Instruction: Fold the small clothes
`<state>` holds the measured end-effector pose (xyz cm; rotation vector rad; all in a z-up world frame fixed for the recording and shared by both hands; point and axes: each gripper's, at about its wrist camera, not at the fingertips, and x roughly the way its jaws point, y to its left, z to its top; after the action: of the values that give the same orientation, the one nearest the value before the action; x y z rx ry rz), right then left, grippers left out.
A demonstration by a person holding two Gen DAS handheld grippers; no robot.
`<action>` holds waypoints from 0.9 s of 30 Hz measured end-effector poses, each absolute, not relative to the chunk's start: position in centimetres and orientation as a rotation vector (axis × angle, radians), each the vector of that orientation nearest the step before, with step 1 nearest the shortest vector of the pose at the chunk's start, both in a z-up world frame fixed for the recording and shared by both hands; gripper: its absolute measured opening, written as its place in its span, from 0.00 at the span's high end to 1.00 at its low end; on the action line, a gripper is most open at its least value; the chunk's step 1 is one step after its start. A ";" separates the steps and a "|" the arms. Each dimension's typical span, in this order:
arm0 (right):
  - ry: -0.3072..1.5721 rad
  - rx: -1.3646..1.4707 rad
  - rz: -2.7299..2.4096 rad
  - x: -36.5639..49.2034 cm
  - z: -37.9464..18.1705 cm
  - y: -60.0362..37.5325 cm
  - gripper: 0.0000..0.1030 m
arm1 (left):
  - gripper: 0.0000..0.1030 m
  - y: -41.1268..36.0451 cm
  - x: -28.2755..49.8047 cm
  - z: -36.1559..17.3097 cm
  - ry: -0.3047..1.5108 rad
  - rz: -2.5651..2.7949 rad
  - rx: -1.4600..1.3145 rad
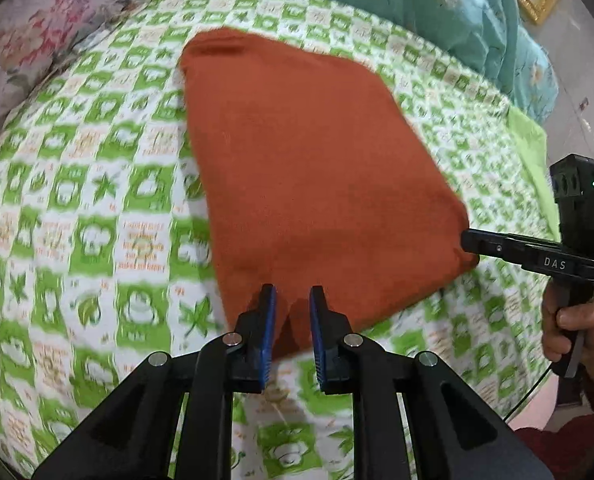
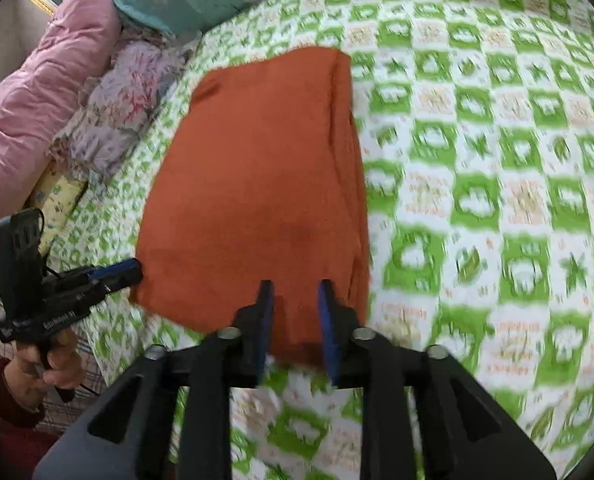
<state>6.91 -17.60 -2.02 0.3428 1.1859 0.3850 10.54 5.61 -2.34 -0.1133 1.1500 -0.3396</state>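
Your left gripper (image 1: 292, 300): jaws slightly apart over near hem, gripping nothing | your right gripper (image 2: 295, 296): jaws wider, also gripping nothing | folded rust-orange knit garment (image 1: 309, 168): flat on green-white checked bedsheet (image 1: 77, 208), 12 o'clock from both

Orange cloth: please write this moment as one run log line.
orange cloth: folded, flat on bed sheet | left gripper: open at near edge | right gripper: open at near edge

Motion blur smears the green checked bedsheet (image 2: 477, 200) (its printed lettering unreadable); the orange cloth's (image 1: 317, 180) near edge is hidden behind the jaws.
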 end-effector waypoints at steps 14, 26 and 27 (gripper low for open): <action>1.124 0.358 0.349 3.7 0.7 -18.1 0.66 | 0.55 6.4 8.2 -1.4 1.117 -0.265 -0.102; 1.116 0.330 0.314 -0.4 0.8 -16.1 0.62 | 0.36 6.8 4.9 -1.0 1.114 -0.280 -0.051; 1.114 0.334 0.310 -0.7 0.8 -15.9 0.60 | 0.36 6.9 4.5 -1.0 1.111 -0.289 -0.044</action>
<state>-0.66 -15.89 0.78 0.3340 1.1143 0.3104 4.49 6.90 -0.95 -0.0435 1.1107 -0.2893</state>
